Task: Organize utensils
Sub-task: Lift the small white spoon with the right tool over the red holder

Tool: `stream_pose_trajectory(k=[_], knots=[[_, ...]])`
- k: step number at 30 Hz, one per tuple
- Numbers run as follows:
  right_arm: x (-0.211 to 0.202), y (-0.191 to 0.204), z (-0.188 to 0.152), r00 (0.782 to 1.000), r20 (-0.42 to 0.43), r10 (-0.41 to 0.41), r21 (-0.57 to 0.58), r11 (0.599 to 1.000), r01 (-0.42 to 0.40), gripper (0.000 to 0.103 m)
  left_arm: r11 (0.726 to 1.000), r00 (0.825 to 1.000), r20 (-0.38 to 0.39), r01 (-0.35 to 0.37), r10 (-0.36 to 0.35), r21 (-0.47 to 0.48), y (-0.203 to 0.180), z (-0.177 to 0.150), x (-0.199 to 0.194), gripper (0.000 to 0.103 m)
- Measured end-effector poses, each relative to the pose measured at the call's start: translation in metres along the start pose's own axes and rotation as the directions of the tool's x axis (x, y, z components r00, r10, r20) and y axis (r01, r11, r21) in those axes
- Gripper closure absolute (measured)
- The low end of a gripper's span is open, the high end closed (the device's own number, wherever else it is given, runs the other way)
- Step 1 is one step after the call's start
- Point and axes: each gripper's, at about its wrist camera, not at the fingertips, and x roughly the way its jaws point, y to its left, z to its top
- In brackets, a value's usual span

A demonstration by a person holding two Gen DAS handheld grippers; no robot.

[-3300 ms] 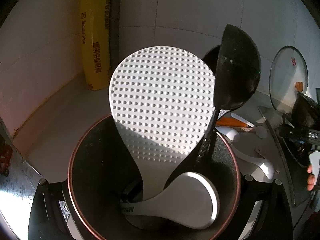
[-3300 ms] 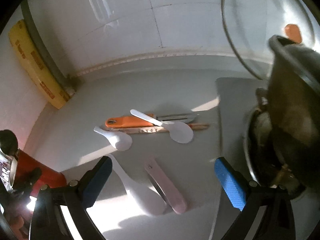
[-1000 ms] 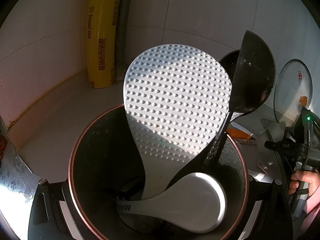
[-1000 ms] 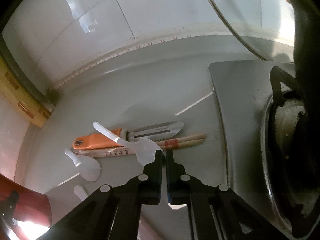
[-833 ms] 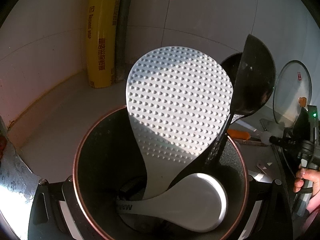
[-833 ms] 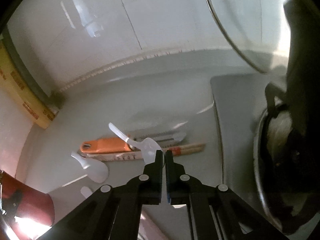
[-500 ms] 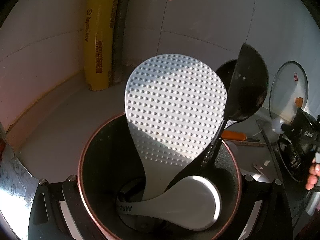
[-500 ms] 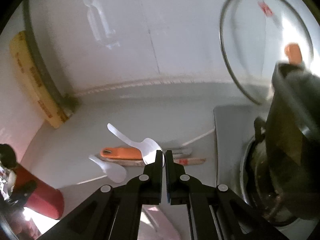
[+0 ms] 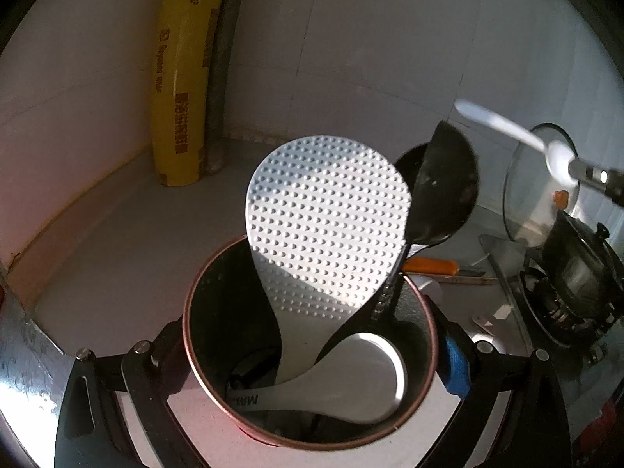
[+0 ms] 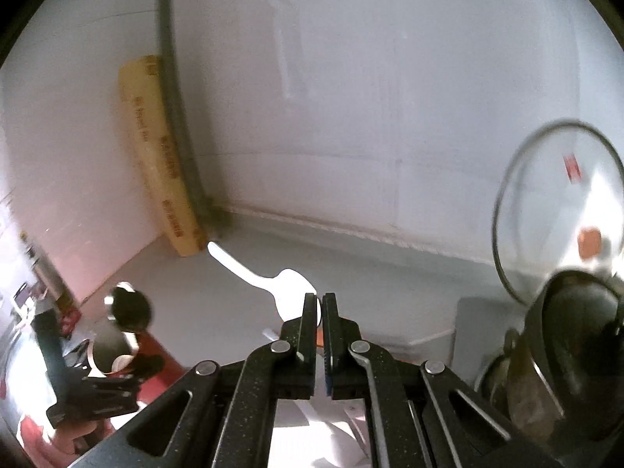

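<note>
A: Nearest item, left view?
B: Left gripper (image 9: 312,355), fingers spread wide around a red-rimmed utensil holder (image 9: 202,335), pads against its outer wall on both sides.

A: Contents of the holder?
B: One dimpled white rice paddle (image 9: 327,226), upright, handle down. One smooth white paddle (image 9: 351,386) lying low across the inside. One black ladle (image 9: 444,187), bowl above the rim, leaning right.

A: Right view, nearest item?
B: Right gripper (image 10: 319,312), fingers pressed together, pinching the bowl of a small white spoon (image 10: 288,284). Handle points up-left, clear of the counter (image 10: 218,312).

A: Same spoon from the left view?
B: Yes, airborne at upper right, above and to the right of the ladle, blurred.

A: Farther back?
B: Orange-handled knife (image 9: 429,265) on the counter behind the holder. Dark pot (image 9: 577,269) on the stove at right. Glass lid (image 10: 553,210) leaning on the wall. Yellow roll (image 9: 183,78) upright in the corner.
</note>
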Motion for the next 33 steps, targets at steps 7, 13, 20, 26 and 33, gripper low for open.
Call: stream_pose_trajectory(k=[7, 13, 20, 26, 33], knots=[[-0.013, 0.05, 0.017, 0.998, -0.012, 0.063, -0.156, 0.986, -0.064, 0.1, 0.999, 0.999, 0.0, 0.04, -0.04, -0.005, 0.005, 0.0, -0.011, 0.003], [-0.012, 0.077, 0.017, 0.995, -0.065, 0.077, -0.266, 0.96, -0.091, 0.1, 0.999, 0.999, -0.009, 0.052, -0.052, 0.003, 0.007, 0.0, -0.016, 0.003], [-0.005, 0.102, 0.01, 0.988, -0.136, 0.078, -0.367, 0.922, -0.124, 0.1, 0.998, 0.998, -0.019, 0.055, -0.055, -0.001, 0.006, -0.002, -0.02, 0.003], [-0.009, 0.117, 0.007, 0.985, -0.158, 0.067, -0.44, 0.888, -0.131, 0.1, 0.999, 0.998, -0.019, 0.053, -0.053, 0.004, 0.005, -0.003, -0.025, 0.003], [0.0, 0.136, -0.004, 0.974, -0.222, 0.05, -0.501, 0.851, -0.158, 0.1, 0.998, 0.998, -0.042, 0.055, -0.055, 0.008, 0.006, -0.006, -0.027, 0.003]])
